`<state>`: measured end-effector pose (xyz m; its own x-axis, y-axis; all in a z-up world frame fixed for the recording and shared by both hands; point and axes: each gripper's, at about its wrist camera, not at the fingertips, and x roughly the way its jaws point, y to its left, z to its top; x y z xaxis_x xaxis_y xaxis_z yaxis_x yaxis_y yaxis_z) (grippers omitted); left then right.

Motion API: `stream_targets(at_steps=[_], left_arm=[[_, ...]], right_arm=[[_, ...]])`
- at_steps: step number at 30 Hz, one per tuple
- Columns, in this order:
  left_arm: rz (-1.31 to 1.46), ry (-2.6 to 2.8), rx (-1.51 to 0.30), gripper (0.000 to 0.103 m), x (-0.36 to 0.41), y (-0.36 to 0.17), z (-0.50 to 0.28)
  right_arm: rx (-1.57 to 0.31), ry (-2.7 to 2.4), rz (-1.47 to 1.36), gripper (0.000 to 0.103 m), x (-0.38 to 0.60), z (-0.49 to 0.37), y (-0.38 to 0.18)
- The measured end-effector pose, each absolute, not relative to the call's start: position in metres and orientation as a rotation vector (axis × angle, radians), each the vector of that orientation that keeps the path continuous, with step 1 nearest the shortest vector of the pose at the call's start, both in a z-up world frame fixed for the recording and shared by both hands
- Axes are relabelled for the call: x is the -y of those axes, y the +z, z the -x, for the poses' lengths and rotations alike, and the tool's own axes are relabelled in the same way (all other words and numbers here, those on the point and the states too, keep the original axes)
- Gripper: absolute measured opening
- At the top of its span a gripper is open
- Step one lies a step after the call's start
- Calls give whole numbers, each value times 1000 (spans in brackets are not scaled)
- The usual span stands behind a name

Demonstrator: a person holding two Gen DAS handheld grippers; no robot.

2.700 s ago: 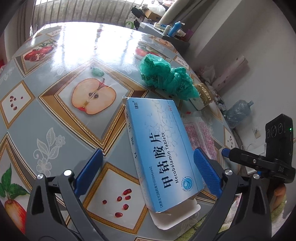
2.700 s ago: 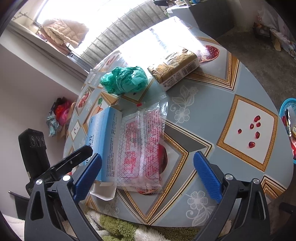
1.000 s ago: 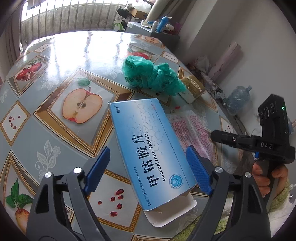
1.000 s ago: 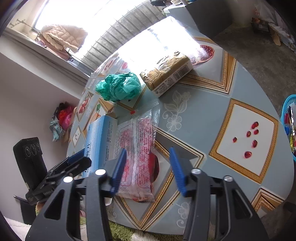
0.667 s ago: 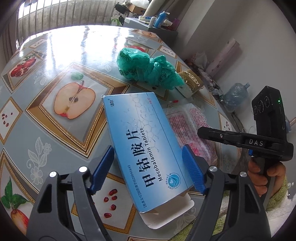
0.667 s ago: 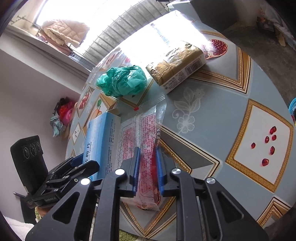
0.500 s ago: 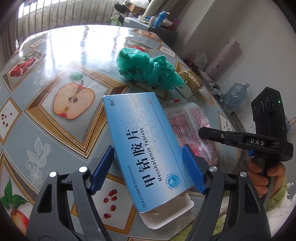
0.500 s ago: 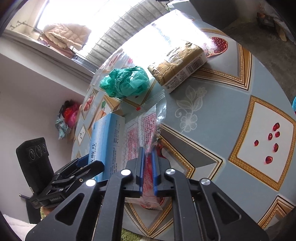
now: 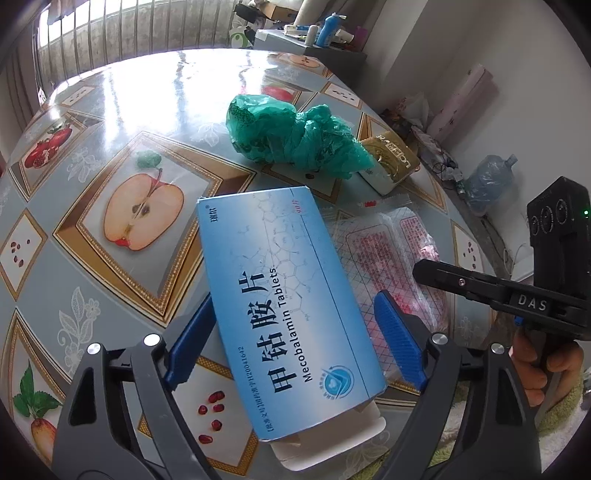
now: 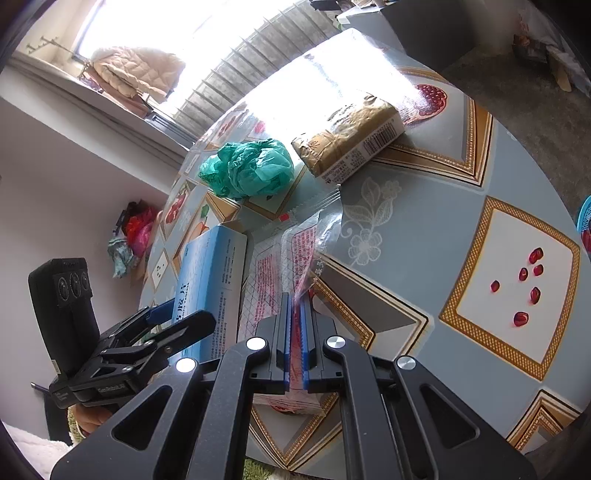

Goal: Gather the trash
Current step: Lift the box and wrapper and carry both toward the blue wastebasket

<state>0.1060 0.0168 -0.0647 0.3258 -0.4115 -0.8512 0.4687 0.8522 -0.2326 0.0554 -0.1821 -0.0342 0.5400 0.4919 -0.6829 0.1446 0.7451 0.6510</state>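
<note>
Mecobalamin tablet box (image 9: 284,295) lies flat on tabletop (image 9: 110,92) between the spread, released jaws of left gripper (image 9: 295,332); long axis runs fwd, tilted left, open flap end toward camera. Right gripper (image 10: 294,332), jaws clenched on clear plastic wrapper (image 10: 291,258) just beside box, w/ wrapper's length running away from jaws.

A blue-and-white tablet box (image 9: 284,306), crumpled green bag (image 9: 295,138) and red-printed clear wrapper (image 10: 291,266) — on a grey-blue, gold-framed fruit-print tablecloth (image 9: 110,177).

Blown-out window (image 10: 155,33) glare on tabletop (image 9: 155,85) (fisheye-warped, dark corners)
</note>
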Motion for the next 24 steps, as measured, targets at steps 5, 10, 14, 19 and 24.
stream_targets(at_steps=[5, 10, 14, 19, 24], left_arm=[[-97, -541, -1090, 81, -10, -66, -106], [-97, -509, -1088, 74, -11, -67, -107], [-101, -500, -1077, 73, -11, -66, -104], [-78, -494, -1057, 72, -19, -60, -97], [-48, -479, -1036, 72, -28, -55, -90]], right_arm=[[-996, 233, -737, 4, 185, -54, -36], [-1000, 236, -748, 4, 186, -54, -38], [-1002, 237, -751, 4, 185, -55, -38], [-1002, 233, -740, 4, 182, -57, -35], [-990, 232, -728, 4, 180, -53, -29]])
